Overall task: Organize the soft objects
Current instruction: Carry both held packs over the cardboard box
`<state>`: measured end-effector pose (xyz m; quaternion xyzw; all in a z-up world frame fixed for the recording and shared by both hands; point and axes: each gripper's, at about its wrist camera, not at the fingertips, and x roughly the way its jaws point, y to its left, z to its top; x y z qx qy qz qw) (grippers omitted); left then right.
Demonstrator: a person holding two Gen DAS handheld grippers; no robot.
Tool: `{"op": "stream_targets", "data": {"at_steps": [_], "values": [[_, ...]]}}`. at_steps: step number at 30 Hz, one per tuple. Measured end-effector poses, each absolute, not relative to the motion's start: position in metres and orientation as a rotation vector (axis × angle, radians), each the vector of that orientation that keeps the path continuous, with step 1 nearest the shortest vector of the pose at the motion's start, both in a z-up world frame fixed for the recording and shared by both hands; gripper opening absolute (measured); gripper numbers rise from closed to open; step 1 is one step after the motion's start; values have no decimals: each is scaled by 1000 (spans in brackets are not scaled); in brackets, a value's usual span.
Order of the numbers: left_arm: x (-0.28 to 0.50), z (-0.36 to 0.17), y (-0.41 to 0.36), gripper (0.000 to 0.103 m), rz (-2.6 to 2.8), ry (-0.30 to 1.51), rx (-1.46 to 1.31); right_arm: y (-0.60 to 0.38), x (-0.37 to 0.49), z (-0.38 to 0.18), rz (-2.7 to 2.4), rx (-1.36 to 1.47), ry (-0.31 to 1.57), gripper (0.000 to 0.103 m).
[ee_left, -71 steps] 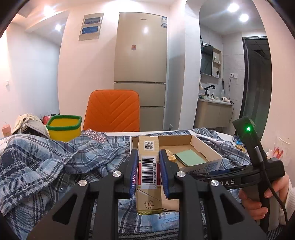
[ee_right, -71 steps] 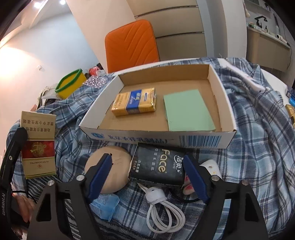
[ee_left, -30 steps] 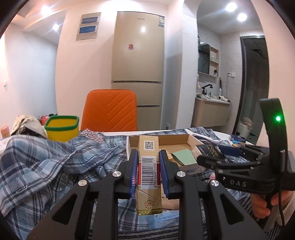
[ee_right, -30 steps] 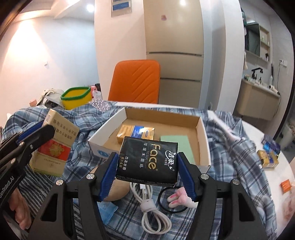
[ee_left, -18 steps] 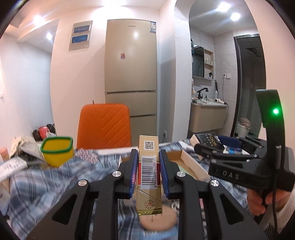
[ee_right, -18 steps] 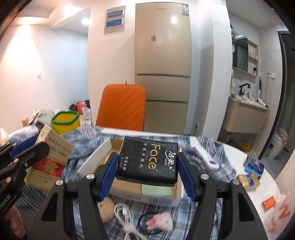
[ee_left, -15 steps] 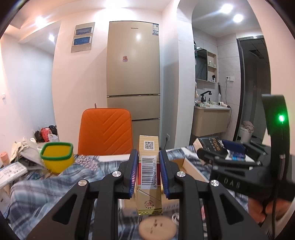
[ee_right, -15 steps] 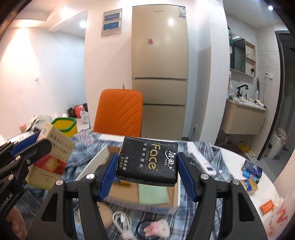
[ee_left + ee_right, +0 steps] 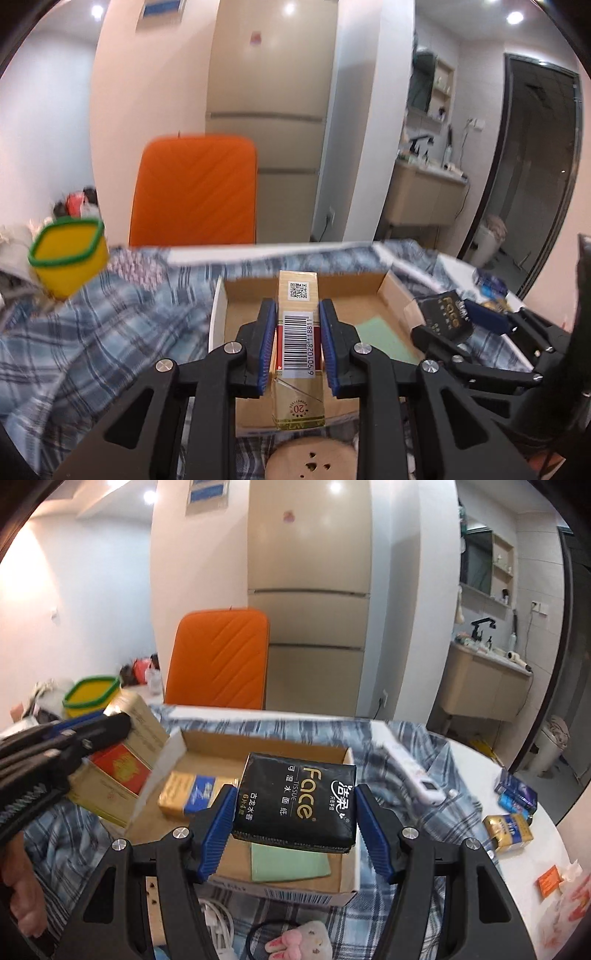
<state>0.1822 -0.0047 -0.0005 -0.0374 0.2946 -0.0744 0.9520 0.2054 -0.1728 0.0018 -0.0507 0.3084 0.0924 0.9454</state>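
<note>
My left gripper (image 9: 297, 325) is shut on a gold and red cigarette carton (image 9: 298, 354), held upright over the near left part of an open cardboard box (image 9: 391, 291). It also shows at the left of the right wrist view (image 9: 122, 771). My right gripper (image 9: 295, 808) is shut on a black "Face" tissue pack (image 9: 295, 799), held above the box (image 9: 347, 871). In the box lie a gold and blue pack (image 9: 194, 792) and a green sheet (image 9: 288, 864). The tissue pack also shows in the left wrist view (image 9: 445, 314).
A plaid blue cloth (image 9: 92, 332) covers the table. A yellow tub (image 9: 68, 258) and an orange chair (image 9: 194, 192) stand behind. A wooden disc (image 9: 314, 459), a white cable (image 9: 218, 923), a pink plush (image 9: 299, 943), a white remote (image 9: 413, 771) and small packs (image 9: 508, 829) lie around the box.
Both grippers have tilted down and moved forward over the box, each keeping its load. The right gripper earlier picked the tissue pack up from the cloth.
</note>
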Motion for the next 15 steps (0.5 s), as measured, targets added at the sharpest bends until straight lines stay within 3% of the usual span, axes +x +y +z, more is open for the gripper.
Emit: {"op": "stream_targets", "data": {"at_steps": [15], "values": [[184,-9,6,22,-53,618,-43,-167,220,-33,220,-121,754,66]]}}
